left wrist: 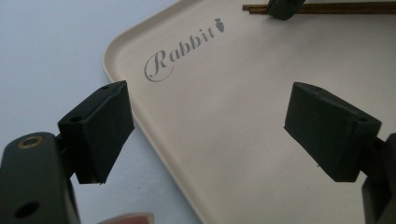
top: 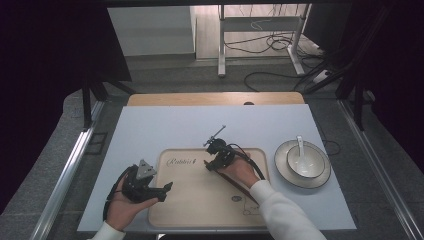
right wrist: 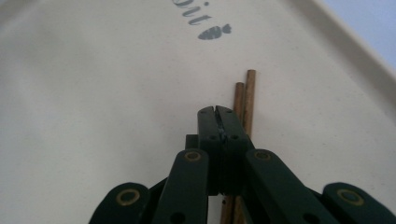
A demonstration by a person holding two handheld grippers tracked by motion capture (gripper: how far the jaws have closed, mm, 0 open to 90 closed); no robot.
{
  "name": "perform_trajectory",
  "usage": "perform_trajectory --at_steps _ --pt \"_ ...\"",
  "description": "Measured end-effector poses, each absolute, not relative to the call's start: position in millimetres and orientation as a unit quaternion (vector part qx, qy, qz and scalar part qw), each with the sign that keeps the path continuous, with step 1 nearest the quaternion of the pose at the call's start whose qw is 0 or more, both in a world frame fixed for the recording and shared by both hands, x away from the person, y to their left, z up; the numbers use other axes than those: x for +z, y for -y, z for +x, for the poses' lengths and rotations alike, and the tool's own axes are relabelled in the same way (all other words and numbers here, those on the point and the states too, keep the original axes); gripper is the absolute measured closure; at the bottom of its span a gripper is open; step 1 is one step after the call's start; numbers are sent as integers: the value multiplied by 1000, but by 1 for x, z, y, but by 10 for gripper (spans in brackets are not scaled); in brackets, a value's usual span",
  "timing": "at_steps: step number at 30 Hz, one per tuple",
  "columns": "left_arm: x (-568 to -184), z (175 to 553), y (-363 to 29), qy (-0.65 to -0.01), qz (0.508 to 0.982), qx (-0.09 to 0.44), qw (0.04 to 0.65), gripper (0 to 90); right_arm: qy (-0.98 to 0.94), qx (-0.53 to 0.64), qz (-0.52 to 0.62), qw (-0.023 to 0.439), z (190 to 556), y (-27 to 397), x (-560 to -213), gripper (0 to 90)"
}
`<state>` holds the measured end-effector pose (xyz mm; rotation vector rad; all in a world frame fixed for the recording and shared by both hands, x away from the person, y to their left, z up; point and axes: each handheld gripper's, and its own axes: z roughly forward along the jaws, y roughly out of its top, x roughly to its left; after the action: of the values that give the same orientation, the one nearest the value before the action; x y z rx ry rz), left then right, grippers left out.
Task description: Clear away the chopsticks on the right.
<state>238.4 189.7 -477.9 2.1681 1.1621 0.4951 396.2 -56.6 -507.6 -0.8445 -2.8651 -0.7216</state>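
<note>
A beige tray [top: 200,210] printed with "Rabbit" lies on the white mat. Two brown chopsticks [right wrist: 248,98] rest side by side on the tray [right wrist: 93,93], near the printed carrot. My right gripper [right wrist: 216,111] is shut, its tip low over the tray just left of the chopsticks, which run back beneath it. In the high view the right gripper [top: 207,166] is at the tray's upper middle and the chopsticks [top: 242,190] trail toward the hand. My left gripper [left wrist: 205,135] is open over the tray's left edge [left wrist: 140,116], nothing between its jaws; from above the left gripper [top: 166,192] is at the tray's left side.
A white bowl [top: 306,167] with a white spoon [top: 301,147] stands on a plate [top: 282,172] right of the tray. The white mat [top: 150,130] covers a wooden table [top: 215,98]. Metal rails run along both sides.
</note>
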Motion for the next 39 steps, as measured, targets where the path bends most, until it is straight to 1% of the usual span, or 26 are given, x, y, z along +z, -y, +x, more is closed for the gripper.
perform_trajectory --at_steps 2,4,7,16,20,28,32,35,39 --pt "-478 239 -190 -440 821 188 311 154 931 -234 -277 31 398 59 -508 887" --pt "-478 239 -191 -441 821 189 311 154 931 -224 -287 9 401 64 -505 888" --pt "-478 238 -190 -439 822 189 311 154 930 -217 -298 -2 403 70 -504 888" --pt "-477 238 -190 -438 821 190 312 154 916 -199 -347 -36 410 111 -500 889" --pt "-476 238 -189 -438 821 191 312 154 912 -181 -363 -56 407 130 -497 889" --pt "-476 239 -188 -436 823 190 310 154 900 -162 -399 -74 403 162 -494 889" --pt "-476 240 -188 -435 822 191 313 154 897 -158 -406 -81 399 169 -493 889" --pt "-477 241 -188 -435 823 189 312 154 897 -178 -396 -86 394 172 -489 889" --pt "-476 240 -190 -437 821 191 314 154 898 -232 -363 -89 379 173 -473 888"
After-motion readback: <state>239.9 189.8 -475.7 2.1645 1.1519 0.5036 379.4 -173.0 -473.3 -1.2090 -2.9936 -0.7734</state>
